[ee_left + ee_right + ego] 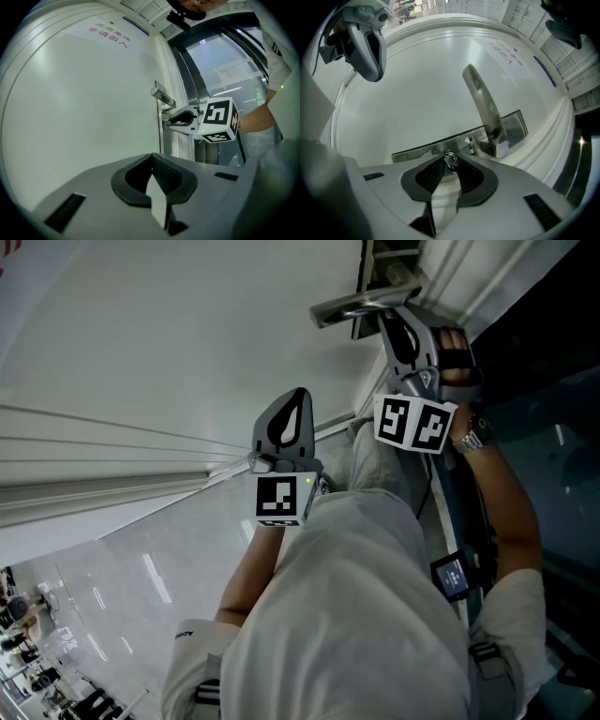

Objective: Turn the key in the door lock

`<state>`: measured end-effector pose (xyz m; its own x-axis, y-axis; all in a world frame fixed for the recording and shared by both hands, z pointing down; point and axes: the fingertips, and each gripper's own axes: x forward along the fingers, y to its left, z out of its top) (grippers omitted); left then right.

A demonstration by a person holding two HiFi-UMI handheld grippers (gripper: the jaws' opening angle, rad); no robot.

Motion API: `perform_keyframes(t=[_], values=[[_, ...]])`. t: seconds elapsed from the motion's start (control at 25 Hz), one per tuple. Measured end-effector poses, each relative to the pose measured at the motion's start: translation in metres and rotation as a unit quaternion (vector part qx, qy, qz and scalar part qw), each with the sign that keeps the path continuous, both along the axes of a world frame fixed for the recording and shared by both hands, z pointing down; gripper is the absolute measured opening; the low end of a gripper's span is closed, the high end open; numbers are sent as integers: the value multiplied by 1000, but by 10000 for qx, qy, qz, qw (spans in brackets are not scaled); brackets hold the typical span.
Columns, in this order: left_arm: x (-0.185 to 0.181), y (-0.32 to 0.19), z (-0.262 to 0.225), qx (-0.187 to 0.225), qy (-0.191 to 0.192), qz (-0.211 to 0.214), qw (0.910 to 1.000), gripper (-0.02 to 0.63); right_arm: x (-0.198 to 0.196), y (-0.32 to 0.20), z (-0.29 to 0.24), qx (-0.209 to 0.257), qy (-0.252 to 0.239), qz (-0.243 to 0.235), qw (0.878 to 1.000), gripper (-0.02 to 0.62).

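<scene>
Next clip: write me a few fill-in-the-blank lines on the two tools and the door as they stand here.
1. The right tool is closed on the ___ near the door handle.
2. The left tool is shut and holds ___.
3. The door is ___ in colour.
4. The wrist behind the right tool wears a ___.
Missing words: key; nothing; white; watch.
</scene>
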<state>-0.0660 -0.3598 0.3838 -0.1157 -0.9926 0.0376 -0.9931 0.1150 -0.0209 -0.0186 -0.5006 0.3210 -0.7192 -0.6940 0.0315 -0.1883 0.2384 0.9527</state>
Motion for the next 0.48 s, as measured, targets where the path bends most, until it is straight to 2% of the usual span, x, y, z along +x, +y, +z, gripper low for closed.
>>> perform_keyframes(t=[0.24, 0.48], values=[[2, -3, 0, 12, 16, 30, 10000, 8, 0, 0, -2, -486, -474, -19, 9977, 63], [2, -4, 0, 9, 20, 50, 10000, 8, 0, 0, -3, -588, -627, 62, 9963, 63]])
